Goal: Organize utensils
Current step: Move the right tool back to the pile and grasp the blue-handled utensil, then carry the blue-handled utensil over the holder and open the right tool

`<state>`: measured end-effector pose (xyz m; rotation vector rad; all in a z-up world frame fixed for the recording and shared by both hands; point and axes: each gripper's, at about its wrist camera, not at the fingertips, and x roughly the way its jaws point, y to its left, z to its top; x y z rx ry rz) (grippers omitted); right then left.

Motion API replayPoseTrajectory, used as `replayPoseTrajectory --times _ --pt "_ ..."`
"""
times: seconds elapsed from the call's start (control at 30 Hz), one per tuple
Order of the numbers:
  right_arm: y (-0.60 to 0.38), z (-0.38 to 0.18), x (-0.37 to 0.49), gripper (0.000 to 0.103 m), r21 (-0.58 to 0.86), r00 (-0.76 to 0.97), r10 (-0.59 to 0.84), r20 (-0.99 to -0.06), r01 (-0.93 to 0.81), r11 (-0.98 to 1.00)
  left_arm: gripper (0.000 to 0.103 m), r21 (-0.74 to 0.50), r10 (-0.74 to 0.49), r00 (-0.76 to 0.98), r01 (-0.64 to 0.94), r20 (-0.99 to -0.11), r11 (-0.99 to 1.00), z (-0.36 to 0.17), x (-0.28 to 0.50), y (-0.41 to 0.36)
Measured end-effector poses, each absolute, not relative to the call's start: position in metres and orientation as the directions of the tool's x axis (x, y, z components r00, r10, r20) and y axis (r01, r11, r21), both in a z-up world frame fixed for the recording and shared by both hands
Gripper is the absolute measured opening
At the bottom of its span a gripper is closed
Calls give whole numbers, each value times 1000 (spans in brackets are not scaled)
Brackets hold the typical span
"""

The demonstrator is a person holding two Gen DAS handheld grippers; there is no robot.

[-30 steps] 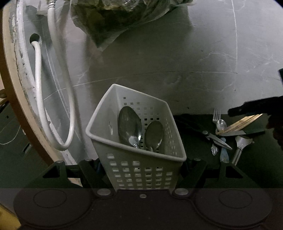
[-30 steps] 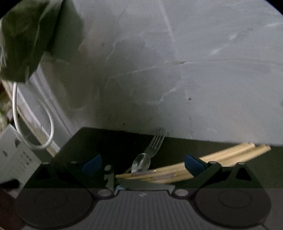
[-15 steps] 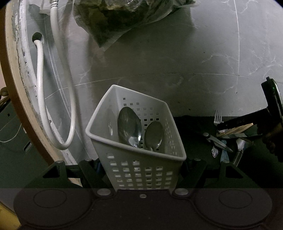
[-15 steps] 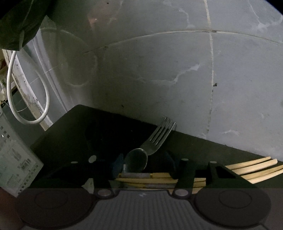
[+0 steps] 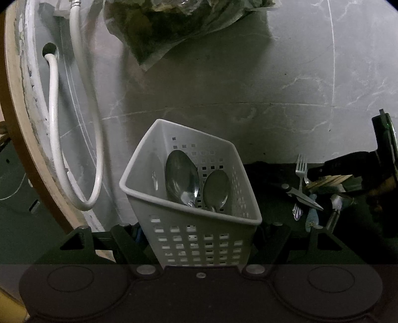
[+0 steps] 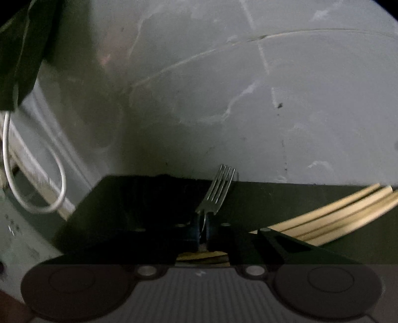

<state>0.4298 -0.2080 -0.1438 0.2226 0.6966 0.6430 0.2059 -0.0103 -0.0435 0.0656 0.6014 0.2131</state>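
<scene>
My left gripper point(image 5: 199, 228) is shut on a white perforated utensil basket point(image 5: 191, 198), holding it by its near wall. Two metal spoons point(image 5: 182, 177) stand inside it, bowls up. To its right, on a dark mat point(image 5: 271, 198), lie a fork point(image 5: 300, 171), scissors point(image 5: 302, 196), wooden chopsticks point(image 5: 330, 180) and other cutlery. My right gripper point(image 6: 202, 229) is down on that pile with its jaws closed on something thin and metallic, seemingly the small spoon beside the fork point(image 6: 219, 191). The chopsticks point(image 6: 348, 213) lie to its right.
A grey marble floor point(image 5: 248, 87) lies beyond the mat. A white hose point(image 5: 53, 124) loops at the left by a curved wooden edge. A plastic bag with dark contents point(image 5: 174, 22) lies at the top. A white device point(image 6: 15, 236) sits at the far left.
My right gripper dropped onto the cutlery pile and its jaws closed from wide open to nearly together. The left gripper and basket stayed still.
</scene>
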Motion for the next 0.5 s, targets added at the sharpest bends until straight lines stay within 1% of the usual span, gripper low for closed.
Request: replayPoseTrajectory --times 0.1,0.2,0.5 --pt "-214 -139 422 3 459 615 620 -488 -424 781 78 112 202 806 -168 -556 979 -44 206 -6" --pt "-215 -133 416 3 486 646 610 -459 -392 781 78 109 186 809 -151 -557 983 -43 204 -3" --pt "-214 -104 397 3 484 729 550 -407 -338 807 78 105 120 821 -74 -558 992 -43 199 9"
